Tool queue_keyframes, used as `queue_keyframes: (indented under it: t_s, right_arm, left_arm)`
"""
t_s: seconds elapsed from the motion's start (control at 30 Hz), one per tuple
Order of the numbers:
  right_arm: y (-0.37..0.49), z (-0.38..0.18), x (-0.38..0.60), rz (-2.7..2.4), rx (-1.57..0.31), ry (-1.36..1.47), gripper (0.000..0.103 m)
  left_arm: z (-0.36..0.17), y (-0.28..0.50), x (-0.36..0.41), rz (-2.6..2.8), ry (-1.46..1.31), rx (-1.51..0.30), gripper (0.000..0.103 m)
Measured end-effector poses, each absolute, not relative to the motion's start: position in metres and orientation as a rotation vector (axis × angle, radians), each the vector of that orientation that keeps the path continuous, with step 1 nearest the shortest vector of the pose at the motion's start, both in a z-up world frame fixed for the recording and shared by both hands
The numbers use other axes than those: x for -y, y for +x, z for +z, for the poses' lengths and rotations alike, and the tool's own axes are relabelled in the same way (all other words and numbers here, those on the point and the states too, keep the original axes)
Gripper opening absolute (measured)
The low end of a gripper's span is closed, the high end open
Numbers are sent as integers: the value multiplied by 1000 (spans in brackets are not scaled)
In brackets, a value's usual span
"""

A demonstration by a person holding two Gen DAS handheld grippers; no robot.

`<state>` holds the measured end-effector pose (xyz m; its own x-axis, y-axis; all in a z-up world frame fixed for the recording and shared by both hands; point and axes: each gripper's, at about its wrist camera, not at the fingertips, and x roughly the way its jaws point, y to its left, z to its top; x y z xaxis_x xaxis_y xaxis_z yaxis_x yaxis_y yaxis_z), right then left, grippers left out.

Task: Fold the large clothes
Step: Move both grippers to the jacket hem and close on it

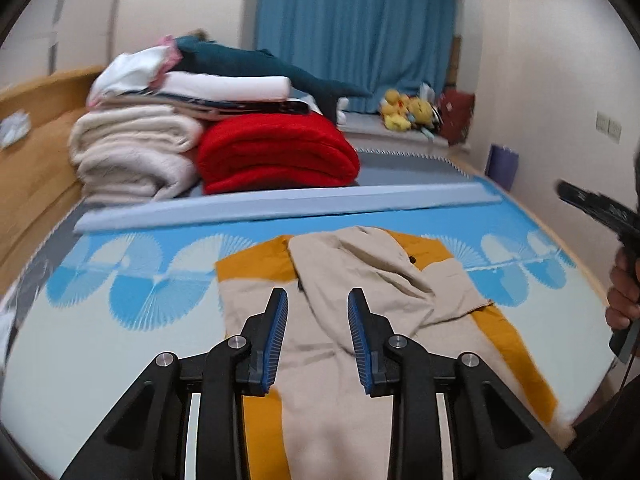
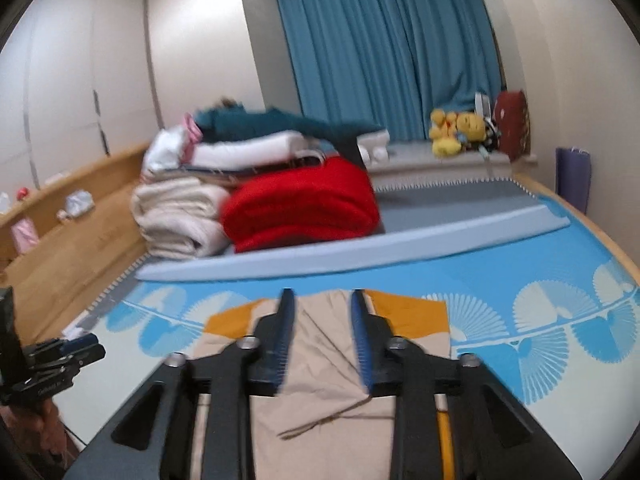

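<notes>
Garment: a beige and mustard jacket (image 1: 360, 320) lies flat on the blue patterned bed cover (image 1: 132, 344), low centre in both views, under my claws.
Look: sides partly folded inward; a beige flap crosses the middle on a slant, creased, with mustard bands at the top corners and down the right edge.
Left claw (image 1: 317, 300): spread, empty, above the jacket's middle.
Right claw (image 2: 323, 304): spread too, nothing between the pads, over the top edge.
Step, as I judge it: the next fold.
Doing it well: I should pinch both layers at matching corners, lift together, lay the cloth over evenly, then smooth that slanted flap.
Around: folded red blanket (image 1: 276, 152) and cream blankets (image 1: 132, 152) upper left, blue curtain (image 1: 356, 20) behind.
</notes>
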<state>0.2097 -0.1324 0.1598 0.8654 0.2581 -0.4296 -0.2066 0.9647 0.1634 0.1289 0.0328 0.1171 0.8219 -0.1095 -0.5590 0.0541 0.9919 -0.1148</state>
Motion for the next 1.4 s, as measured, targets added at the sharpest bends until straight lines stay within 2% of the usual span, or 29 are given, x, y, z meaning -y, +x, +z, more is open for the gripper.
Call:
queue_keyframes:
  t_s: [0.23, 0.4, 0.53, 0.63, 0.77, 0.83, 1.0, 1.13, 1.23, 1.4]
  right_arm:
    - [76, 177, 194, 211, -392, 89, 22]
    - [17, 134, 239, 68, -480, 108, 23]
    - [15, 95, 269, -47, -680, 215, 23]
    - [14, 68, 279, -79, -682, 215, 23]
    - [33, 9, 296, -155, -880, 298, 23]
    - [40, 3, 301, -154, -882, 291, 23]
    - [55, -31, 304, -177, -1015, 249, 25]
    - [67, -70, 316, -221, -1185, 236, 32]
    - [68, -90, 326, -247, -1263, 282, 35]
    - [67, -110, 334, -273, -1331, 335, 38]
  left_arm:
    - [86, 33, -55, -46, -184, -645, 13]
    - [36, -2, -70, 49, -210, -796, 8]
    - [43, -13, -90, 83, -278, -800, 8]
    - [41, -22, -107, 96, -329, -760, 8]
    - [-18, -8, -127, 166, -392, -871, 8]
    - [-41, 4, -136, 208, -472, -989, 4]
    - [-88, 22, -144, 210, -585, -1172, 5]
    - [-114, 25, -153, 251, -654, -1267, 15]
    - [-123, 28, -153, 261, -639, -1313, 33]
    - [-129, 33, -143, 269, -533, -1355, 35]
